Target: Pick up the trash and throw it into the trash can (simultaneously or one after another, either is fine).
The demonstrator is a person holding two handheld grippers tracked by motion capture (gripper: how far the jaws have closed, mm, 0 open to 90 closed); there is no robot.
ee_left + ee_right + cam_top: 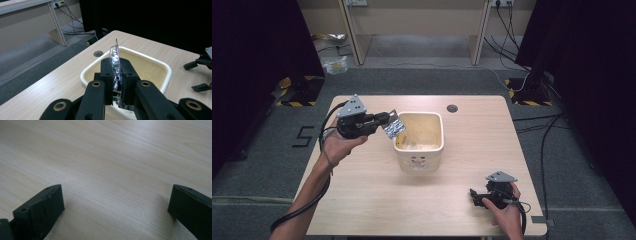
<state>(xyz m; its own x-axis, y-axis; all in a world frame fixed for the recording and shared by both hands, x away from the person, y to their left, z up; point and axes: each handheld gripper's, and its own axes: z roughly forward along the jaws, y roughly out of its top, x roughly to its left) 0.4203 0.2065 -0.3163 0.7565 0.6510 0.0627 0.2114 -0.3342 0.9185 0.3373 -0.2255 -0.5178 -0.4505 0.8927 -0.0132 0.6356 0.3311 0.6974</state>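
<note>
From the high view, your left gripper [388, 120] had its jaws clamped on a small silvery packet [394, 128], and that packet hung right at the near-left rim of the cream tub [419, 150], just above the edge and not yet properly over the hollow. If I were you I'd have carried it a bit further toward the tub's middle before letting go, since a flat foil thing like that can catch the rim and slide down outside onto the table [362, 200]. Your right gripper [476, 196] sat well off to the tub's near-right, low by the table edge, out of the way, which was fine. In the left gripper view the packet [115, 65] stood on edge between the pads, thin as a card, shiny and crinkly with some printed colour on it, its top corner poking up past the fingertips; the tub [160, 67] lay directly beyond and below the jaws, so the line looked good. Grip was tight near the lower part of the packet, so I'd guess a clean drop needed a full opening, not a half one. In the right gripper view the fingers [42, 210] stood wide apart with nothing between them, just bare wood underneath.
</note>
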